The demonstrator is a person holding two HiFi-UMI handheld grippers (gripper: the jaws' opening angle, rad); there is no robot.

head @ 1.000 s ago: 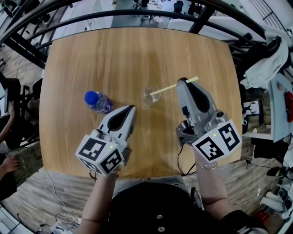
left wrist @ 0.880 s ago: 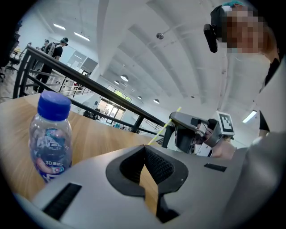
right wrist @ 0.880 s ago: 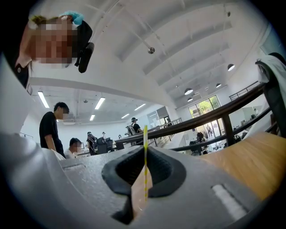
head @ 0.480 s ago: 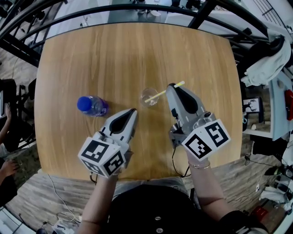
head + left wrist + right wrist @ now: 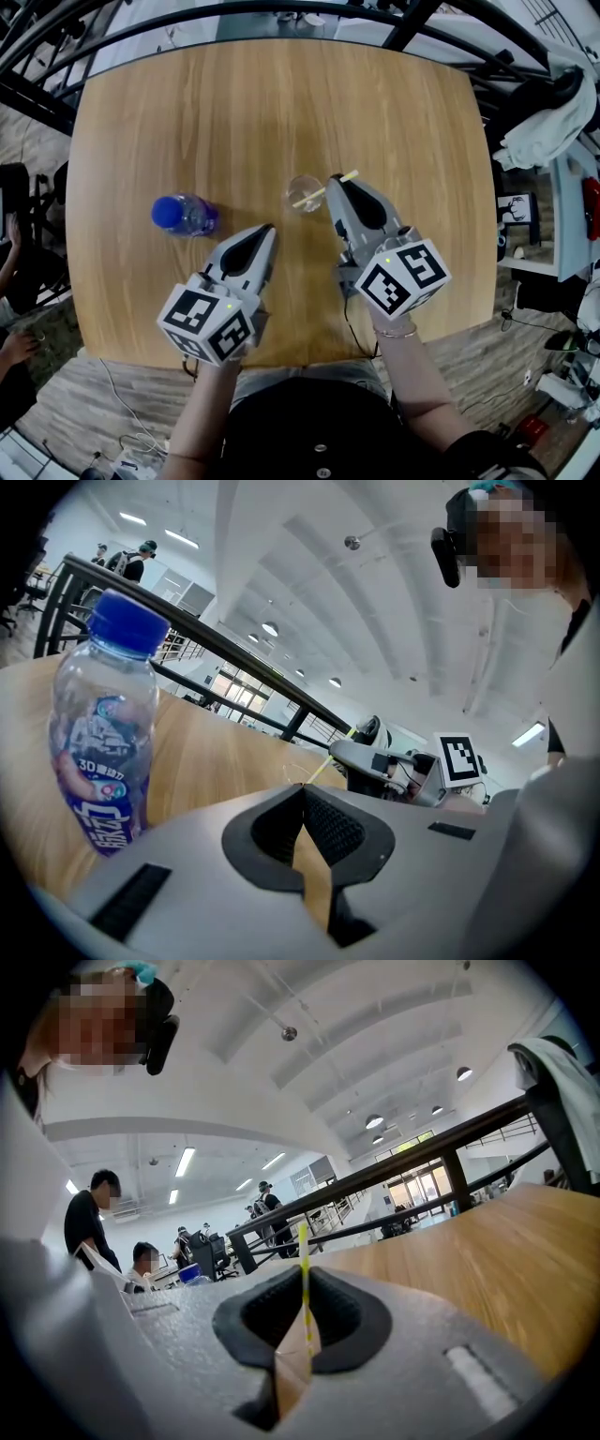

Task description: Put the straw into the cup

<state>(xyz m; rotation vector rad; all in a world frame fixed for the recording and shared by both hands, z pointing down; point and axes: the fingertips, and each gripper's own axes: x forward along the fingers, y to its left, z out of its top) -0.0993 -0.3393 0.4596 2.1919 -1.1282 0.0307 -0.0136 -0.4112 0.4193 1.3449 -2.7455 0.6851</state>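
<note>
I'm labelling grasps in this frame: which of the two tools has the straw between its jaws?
The right tool: a yellow straw stands between its jaws, which are opening, beside the clear cup. The left tool is shut on nothing.

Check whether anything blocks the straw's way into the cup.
Nothing visible does. In the head view the straw's lower end already overlaps the cup's mouth. The bottle stands well off to the left, and the left gripper sits nearer the person, clear of both.
</note>
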